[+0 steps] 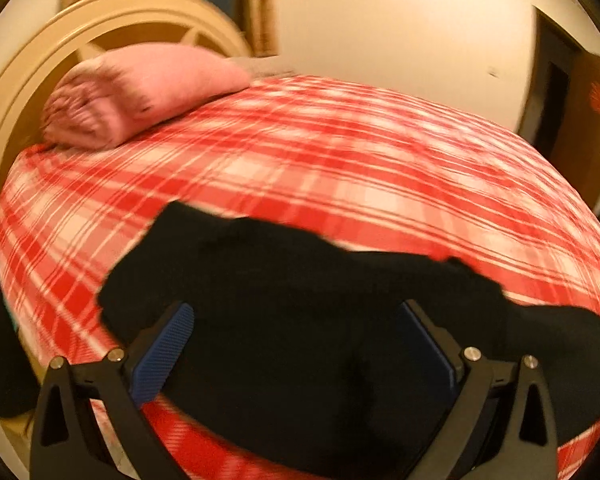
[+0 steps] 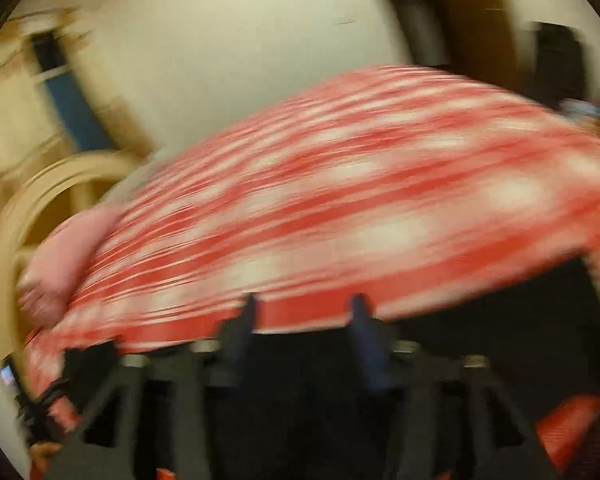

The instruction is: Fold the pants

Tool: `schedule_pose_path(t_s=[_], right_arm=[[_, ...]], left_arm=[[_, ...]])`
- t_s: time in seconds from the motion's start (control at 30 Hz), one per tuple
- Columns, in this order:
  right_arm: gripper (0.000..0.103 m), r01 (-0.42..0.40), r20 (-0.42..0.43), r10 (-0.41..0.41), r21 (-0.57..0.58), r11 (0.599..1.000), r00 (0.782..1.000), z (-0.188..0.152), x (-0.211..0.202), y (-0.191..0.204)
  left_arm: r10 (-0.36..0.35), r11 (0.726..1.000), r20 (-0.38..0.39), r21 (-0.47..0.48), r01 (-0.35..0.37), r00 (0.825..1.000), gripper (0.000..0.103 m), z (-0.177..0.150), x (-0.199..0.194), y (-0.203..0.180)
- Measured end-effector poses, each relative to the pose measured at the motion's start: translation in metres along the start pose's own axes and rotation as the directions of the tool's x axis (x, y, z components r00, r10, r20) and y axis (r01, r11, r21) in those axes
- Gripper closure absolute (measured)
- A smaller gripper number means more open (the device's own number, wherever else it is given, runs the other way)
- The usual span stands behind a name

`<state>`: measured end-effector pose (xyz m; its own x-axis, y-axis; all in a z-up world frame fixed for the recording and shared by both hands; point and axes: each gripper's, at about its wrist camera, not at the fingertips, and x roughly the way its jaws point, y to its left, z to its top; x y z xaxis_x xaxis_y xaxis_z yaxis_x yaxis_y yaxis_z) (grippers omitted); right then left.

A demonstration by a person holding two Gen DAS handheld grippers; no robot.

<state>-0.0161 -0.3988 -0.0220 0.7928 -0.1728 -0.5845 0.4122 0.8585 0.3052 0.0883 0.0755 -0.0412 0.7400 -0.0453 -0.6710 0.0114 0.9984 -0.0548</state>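
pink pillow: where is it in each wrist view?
Left wrist: pink pillow upper left, on the plaid bedspread, against the headboard.
Right wrist: pink pillow at the left edge, mid-height, blurred.
Shared landmark: the cream arched headboard, just left of the pillow in both.

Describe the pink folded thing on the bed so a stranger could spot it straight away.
Start at the bed with the red and white plaid cover, then look to its far end, by the curved cream wooden headboard. There, on the plaid, lies the soft pink folded blanket, a thick roll. It is plain pale pink, unlike the checked cover and the black pants at the near edge.
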Motion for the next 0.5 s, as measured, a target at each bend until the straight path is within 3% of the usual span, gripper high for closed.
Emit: schedule_pose_path(t_s=[0.1, 0.2, 0.27, 0.5], right_arm=[[0.040, 0.182, 0.019, -0.184, 0.073, 0.981, 0.983, 0.009, -0.034, -0.085], [0.040, 0.269, -0.063, -0.265, 0.073, 0.960, 0.962, 0.013, -0.036, -0.133], [0.040, 0.274, -0.124, -0.265, 0.062, 0.960, 0.956, 0.010, -0.030, -0.158], [0.039, 0.286, -0.213, -0.287, -0.036, 0.958, 0.934, -0.003, 0.005, -0.168]], left_arm=[[-0.063, 0.996, 0.009, 0.057, 0.062, 0.998, 0.000, 0.003, -0.007, -0.030], [-0.123, 0.987, -0.006, 0.102, 0.123, 0.992, 0.000, 0.003, -0.013, -0.064], [-0.158, 0.979, -0.030, 0.128, 0.160, 0.987, 0.000, -0.002, -0.015, -0.084], [-0.212, 0.951, -0.071, 0.213, 0.223, 0.975, 0.000, -0.022, -0.014, -0.144]])
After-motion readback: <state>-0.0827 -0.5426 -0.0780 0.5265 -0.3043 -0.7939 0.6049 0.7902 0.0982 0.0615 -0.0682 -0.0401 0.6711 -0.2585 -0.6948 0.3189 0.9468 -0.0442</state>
